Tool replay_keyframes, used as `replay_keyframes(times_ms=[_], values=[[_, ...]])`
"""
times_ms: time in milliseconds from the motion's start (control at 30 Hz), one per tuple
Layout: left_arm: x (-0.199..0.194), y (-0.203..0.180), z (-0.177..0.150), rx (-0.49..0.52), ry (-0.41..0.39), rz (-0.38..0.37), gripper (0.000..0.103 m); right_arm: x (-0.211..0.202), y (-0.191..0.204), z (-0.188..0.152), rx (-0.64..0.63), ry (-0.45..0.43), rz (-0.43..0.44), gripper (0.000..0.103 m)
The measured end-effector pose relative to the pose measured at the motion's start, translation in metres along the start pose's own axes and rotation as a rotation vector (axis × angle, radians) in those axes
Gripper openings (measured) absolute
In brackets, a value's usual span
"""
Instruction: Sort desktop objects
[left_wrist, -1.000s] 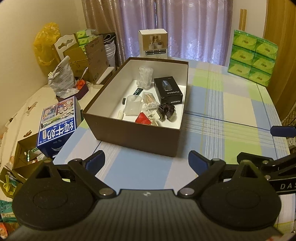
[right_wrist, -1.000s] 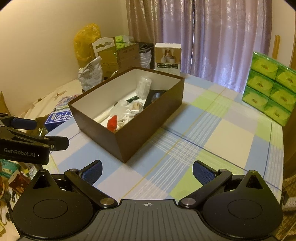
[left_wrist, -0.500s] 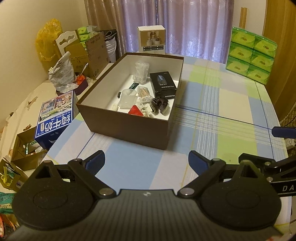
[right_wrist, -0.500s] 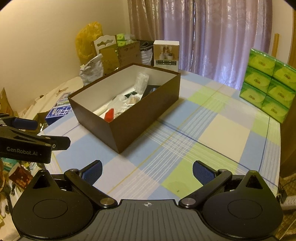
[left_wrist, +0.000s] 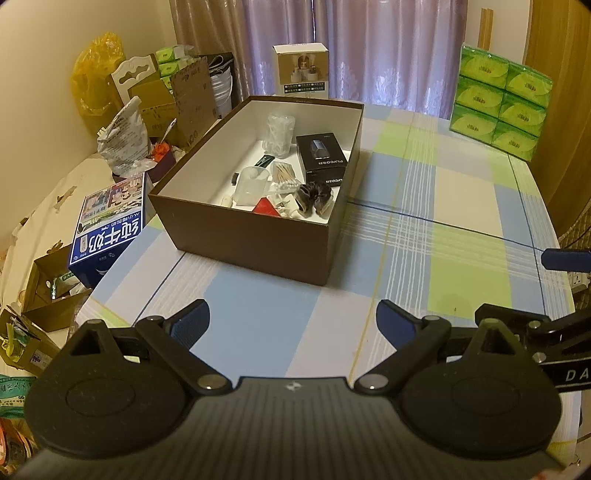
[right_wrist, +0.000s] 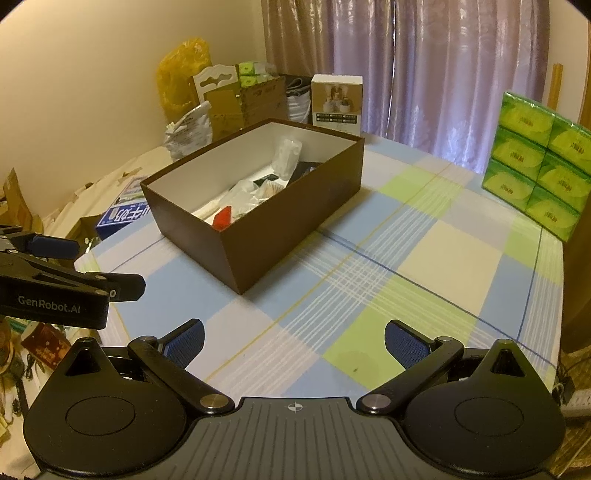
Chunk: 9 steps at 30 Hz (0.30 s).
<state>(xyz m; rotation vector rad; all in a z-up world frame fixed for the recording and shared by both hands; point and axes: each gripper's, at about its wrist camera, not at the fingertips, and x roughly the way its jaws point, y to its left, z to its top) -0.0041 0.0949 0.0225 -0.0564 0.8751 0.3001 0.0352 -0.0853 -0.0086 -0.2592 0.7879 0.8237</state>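
Left gripper and right gripper wide apart, empty, brown box holding perhaps cotton swabs

Right hand-held gripper at bottom, blue pads wide apart, nothing between them, above checked cloth on counter. Left hand-held gripper enters from left edge, side-on, blue pad showing; open or closed unclear. Brown box on counter ahead-left, white inside, holding clear plastic wrap, red item, dark pack, other small bits. Stack of green tissue packs at far right. White carton behind box. Purple curtain beyond.
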Motion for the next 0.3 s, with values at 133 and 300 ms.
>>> replay_keyframes(times_ms=[133, 300], values=[[0.0003, -0.0011, -0.0001, 0.002, 0.001, -0.003, 0.095, 0.0011, -0.0008, -0.0002, 0.002, 0.004, 0.002, 0.101], [0.0018, -0.0024, 0.0007, 0.005, -0.002, -0.008, 0.095, 0.0017, -0.0013, -0.0006, 0.007, 0.004, 0.0, 0.101]])
